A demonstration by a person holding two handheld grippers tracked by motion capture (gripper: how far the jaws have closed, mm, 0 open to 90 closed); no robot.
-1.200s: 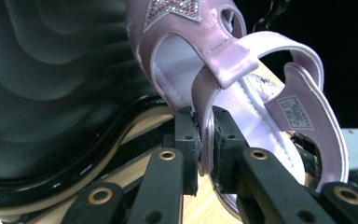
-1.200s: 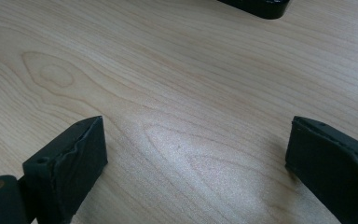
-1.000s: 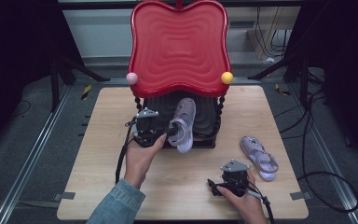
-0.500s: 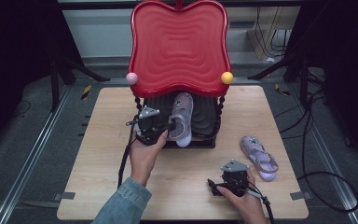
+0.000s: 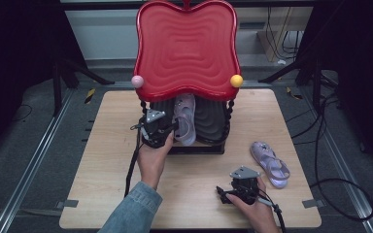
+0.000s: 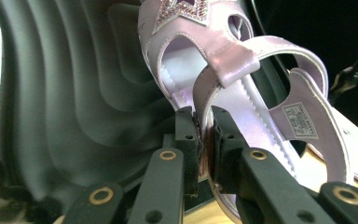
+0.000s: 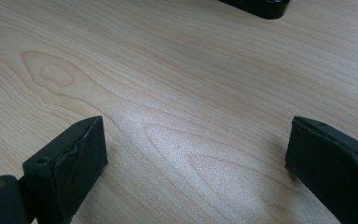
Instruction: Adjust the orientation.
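A lilac sandal [image 5: 185, 121] with a jewelled strap [image 6: 186, 28] stands on its heel end against the black ribbed rack [image 5: 209, 119] under the red wavy shelf top [image 5: 187, 48]. My left gripper [image 5: 171, 130] is shut on the sandal's heel strap [image 6: 204, 135], its pads pinching the strap edge. A second lilac sandal [image 5: 270, 163] lies flat on the wooden table [image 5: 107, 160] at the right. My right gripper [image 5: 222, 191] rests low near the front edge, open, with bare wood [image 7: 191, 135] between its fingers [image 7: 81, 154].
The rack's black base [image 5: 194, 148] stands at mid-table; its corner [image 7: 256, 7] shows at the top of the right gripper view. A pink ball [image 5: 137, 81] and an orange ball [image 5: 236, 80] sit on the shelf's corners. Cables [image 5: 340, 184] lie on the floor at the right.
My left gripper has carried the sandal a little farther back and under the red top, setting it more upright against the rack. The right gripper and the second sandal have stayed put.
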